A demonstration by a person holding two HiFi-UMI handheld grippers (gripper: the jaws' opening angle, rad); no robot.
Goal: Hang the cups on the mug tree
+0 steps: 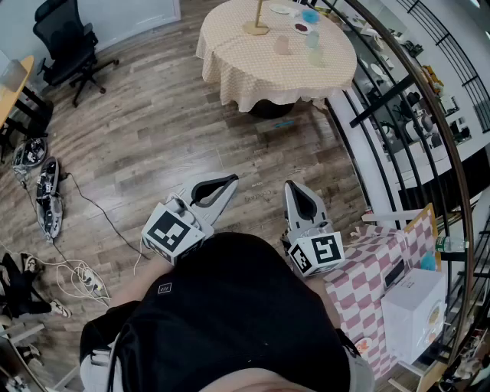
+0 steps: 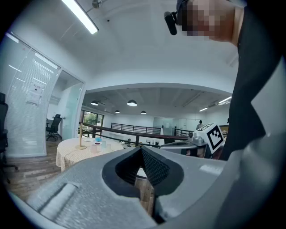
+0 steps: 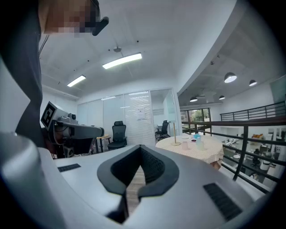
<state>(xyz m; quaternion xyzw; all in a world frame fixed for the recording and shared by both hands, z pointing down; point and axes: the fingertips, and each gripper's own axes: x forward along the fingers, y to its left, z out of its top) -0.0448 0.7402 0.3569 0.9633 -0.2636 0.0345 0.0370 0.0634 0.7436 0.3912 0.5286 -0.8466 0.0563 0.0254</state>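
Note:
A round table with a tan checked cloth (image 1: 253, 73) stands far ahead across the wooden floor. On it are the wooden mug tree (image 1: 258, 21), a pale pink cup (image 1: 282, 46), a clear cup (image 1: 314, 38) and a blue one (image 1: 309, 15). My left gripper (image 1: 231, 181) and right gripper (image 1: 291, 187) are held level close to the person's body, far from the table, both shut with nothing between the jaws. The left gripper view shows the mug tree (image 2: 81, 139) and cups (image 2: 94, 148) small at the left. In the right gripper view the mug tree (image 3: 174, 134) and cups (image 3: 196, 143) lie right of centre.
A black office chair (image 1: 69, 42) stands at the back left. Cables and shoes (image 1: 46, 191) litter the floor at the left. A curved black railing (image 1: 398, 84) runs along the right. A pink checked box (image 1: 375, 283) and a white box (image 1: 413, 310) sit at my right.

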